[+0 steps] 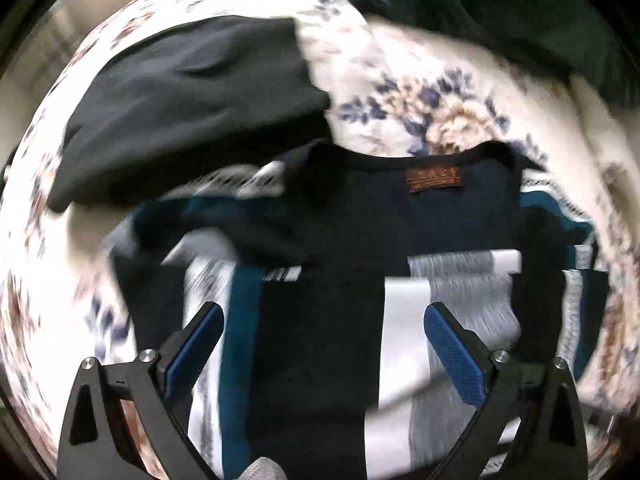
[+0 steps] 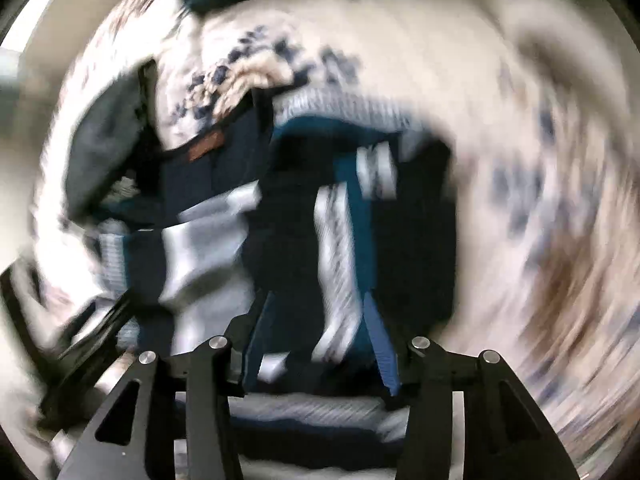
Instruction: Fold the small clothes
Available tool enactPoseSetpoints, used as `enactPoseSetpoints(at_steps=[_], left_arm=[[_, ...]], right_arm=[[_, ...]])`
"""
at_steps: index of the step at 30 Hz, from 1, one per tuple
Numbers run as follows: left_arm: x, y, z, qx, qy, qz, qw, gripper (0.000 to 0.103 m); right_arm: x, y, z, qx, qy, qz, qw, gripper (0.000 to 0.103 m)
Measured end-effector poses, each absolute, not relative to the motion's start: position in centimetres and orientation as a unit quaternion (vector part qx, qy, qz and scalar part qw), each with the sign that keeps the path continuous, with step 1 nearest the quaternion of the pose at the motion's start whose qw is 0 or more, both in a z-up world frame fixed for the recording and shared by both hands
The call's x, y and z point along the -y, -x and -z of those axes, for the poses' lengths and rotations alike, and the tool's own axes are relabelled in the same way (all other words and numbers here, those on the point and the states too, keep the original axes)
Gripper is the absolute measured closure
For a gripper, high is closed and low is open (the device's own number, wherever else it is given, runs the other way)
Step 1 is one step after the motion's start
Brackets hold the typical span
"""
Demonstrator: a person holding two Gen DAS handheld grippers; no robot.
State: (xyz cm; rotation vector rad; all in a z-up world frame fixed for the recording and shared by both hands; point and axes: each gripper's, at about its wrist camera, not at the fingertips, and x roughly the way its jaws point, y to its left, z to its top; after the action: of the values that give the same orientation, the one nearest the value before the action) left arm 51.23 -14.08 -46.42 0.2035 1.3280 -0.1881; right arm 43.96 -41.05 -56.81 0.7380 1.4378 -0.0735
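Note:
A small striped shirt in navy, teal, white and grey lies on the floral bedding, its collar with a brown label at the far side. My left gripper is open just above the shirt's middle, its blue pads wide apart. In the blurred right wrist view the same shirt lies ahead, label at the upper left. My right gripper is open with a fold of the shirt between its pads.
A dark grey folded garment lies beyond the shirt at the left. A dark green garment lies at the far right. Floral bedding covers the whole surface. The left gripper shows at the lower left of the right wrist view.

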Motion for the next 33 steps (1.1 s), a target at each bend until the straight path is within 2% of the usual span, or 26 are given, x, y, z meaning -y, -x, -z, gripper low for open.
enactPoseSetpoints(at_steps=[5, 9, 11, 12, 13, 21, 23, 26, 28, 30, 33], left_arm=[[15.9, -53.3, 48.9, -0.628, -0.142, 0.1, 0.758, 0.0], [16.2, -53.6, 50.4, -0.631, -0.161, 0.096, 0.753, 0.0], [16.1, -53.5, 51.0, -0.632, -0.162, 0.095, 0.751, 0.0], [16.0, -53.5, 51.2, -0.634, -0.162, 0.094, 0.751, 0.0], [15.9, -53.6, 51.4, -0.635, -0.158, 0.094, 0.75, 0.0], [15.4, -53.3, 51.4, -0.635, -0.153, 0.091, 0.752, 0.0], [15.0, -53.7, 50.3, -0.627, -0.153, 0.089, 0.759, 0.0], [13.2, -51.1, 46.8, -0.596, -0.131, 0.083, 0.788, 0.0], [12.1, -49.4, 45.3, -0.577, -0.123, 0.078, 0.803, 0.0], [11.1, -47.9, 44.8, -0.564, -0.128, 0.066, 0.813, 0.0], [9.2, -47.5, 46.3, -0.568, -0.142, 0.027, 0.81, 0.0]], right_arm=[[37.0, -40.1, 62.8, -0.617, -0.485, 0.048, 0.618, 0.054], [36.9, -38.9, 64.8, -0.601, -0.512, 0.089, 0.608, 0.054], [36.8, -38.6, 64.8, -0.588, -0.514, 0.102, 0.616, 0.066], [36.9, -38.5, 64.5, -0.588, -0.503, 0.111, 0.624, 0.091], [36.9, -38.3, 64.4, -0.585, -0.497, 0.12, 0.629, 0.096], [36.4, -35.3, 60.7, -0.591, -0.445, 0.141, 0.657, 0.097], [36.5, -35.2, 61.1, -0.613, -0.447, 0.115, 0.641, 0.095], [38.3, -34.7, 60.2, -0.612, -0.465, 0.096, 0.633, 0.079], [40.0, -34.2, 58.3, -0.596, -0.45, 0.116, 0.655, 0.049], [42.8, -32.8, 56.6, -0.57, -0.443, 0.15, 0.675, 0.044], [45.8, -32.5, 57.1, -0.562, -0.446, 0.166, 0.676, 0.044]])
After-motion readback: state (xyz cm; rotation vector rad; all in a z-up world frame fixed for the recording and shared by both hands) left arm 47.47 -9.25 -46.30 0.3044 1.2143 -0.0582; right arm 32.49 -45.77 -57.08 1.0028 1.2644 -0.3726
